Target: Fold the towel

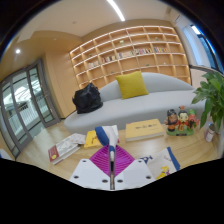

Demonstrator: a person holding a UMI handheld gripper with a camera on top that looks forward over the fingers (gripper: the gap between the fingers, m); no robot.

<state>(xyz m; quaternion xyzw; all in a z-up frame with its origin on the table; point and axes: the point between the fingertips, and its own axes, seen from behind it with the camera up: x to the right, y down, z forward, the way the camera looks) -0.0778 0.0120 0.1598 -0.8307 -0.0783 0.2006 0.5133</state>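
Observation:
My gripper point(111, 152) is held up and faces the room. Its two fingers meet, with the magenta pads point(101, 161) pressed together. A strip of white cloth with a blue edge, the towel point(107, 134), is pinched between the pads and sticks up just past the fingertips. More blue cloth point(173, 158) shows low down to the right of the fingers. The rest of the towel is hidden below the fingers.
Beyond the fingers is a low table point(150, 148) with a yellow box point(143, 128), books point(64, 149) and small toys point(178, 122). Behind it stand a white sofa point(130, 104) with a yellow cushion point(131, 85) and a black bag point(87, 98), bookshelves point(130, 52), a plant point(212, 95) and glass doors point(20, 100).

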